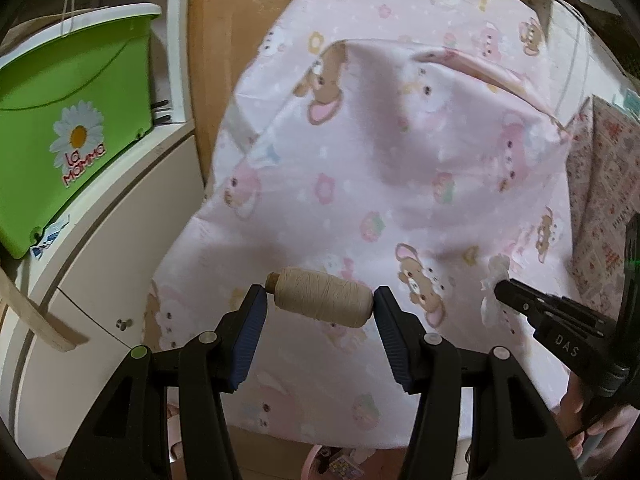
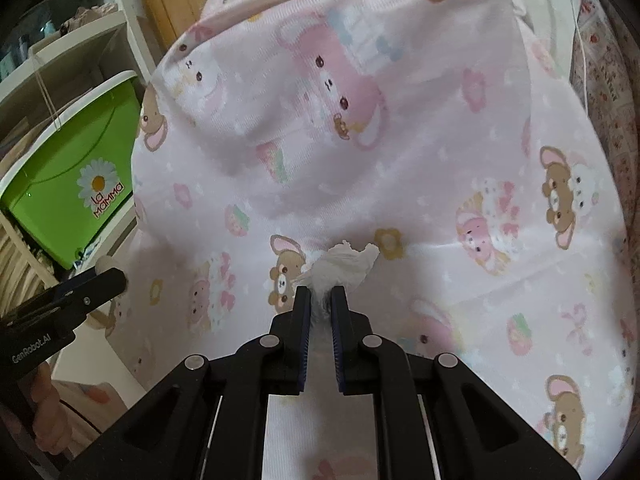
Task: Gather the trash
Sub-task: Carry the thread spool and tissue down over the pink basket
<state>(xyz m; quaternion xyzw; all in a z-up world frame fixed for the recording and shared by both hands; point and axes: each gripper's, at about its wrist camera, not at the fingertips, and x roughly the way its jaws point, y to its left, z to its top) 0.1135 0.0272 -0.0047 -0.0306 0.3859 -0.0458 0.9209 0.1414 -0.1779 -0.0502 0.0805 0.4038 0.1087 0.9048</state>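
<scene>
My left gripper (image 1: 320, 300) is shut on a cream thread spool (image 1: 324, 297), held crosswise by its two ends above the pink cartoon-print bedsheet (image 1: 360, 160). My right gripper (image 2: 320, 300) is shut on a crumpled white tissue (image 2: 344, 264), whose top sticks out past the fingertips. In the left wrist view the right gripper (image 1: 500, 292) shows at the right with the tissue (image 1: 494, 280) at its tip. In the right wrist view the left gripper (image 2: 116, 276) shows at the left edge, with one end of the spool (image 2: 105, 263) just visible.
A green plastic bin (image 1: 72, 120) with a daisy logo stands on a white cabinet (image 1: 120, 240) left of the bed; it also shows in the right wrist view (image 2: 76, 176). A patterned quilt (image 1: 604, 184) lies at the right. A wooden door (image 1: 216, 40) stands behind.
</scene>
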